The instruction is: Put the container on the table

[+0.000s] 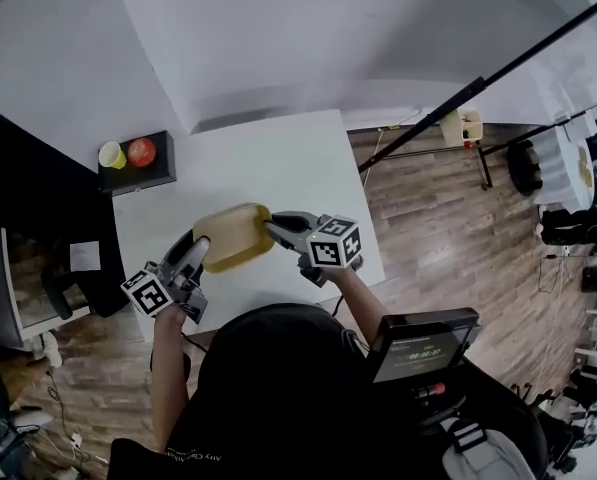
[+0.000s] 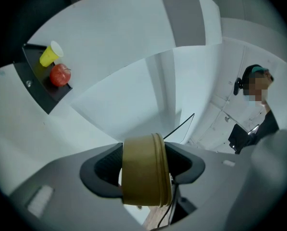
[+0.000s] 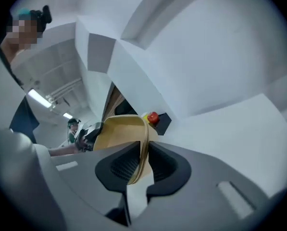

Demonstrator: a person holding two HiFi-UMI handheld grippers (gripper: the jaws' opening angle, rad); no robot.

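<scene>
A tan oblong container [image 1: 233, 236] hangs just above the white table [image 1: 278, 158], held between my two grippers. My left gripper [image 1: 200, 258] is shut on its left end; in the left gripper view the container's wall [image 2: 143, 170] fills the space between the pads. My right gripper [image 1: 273, 230] is at its right end. In the right gripper view the thin rim [image 3: 121, 131] runs between the jaws, and a slim gap shows beside the right pad [image 3: 162, 162], so that gripper [image 3: 139, 165] stands open around the rim.
A black tray [image 1: 138, 173] at the table's far left corner carries a yellow cup [image 1: 111, 155] and a red apple [image 1: 142, 151]. A black pole [image 1: 478, 83] slants over the wood floor at the right. A small screen [image 1: 423, 346] sits by my chest.
</scene>
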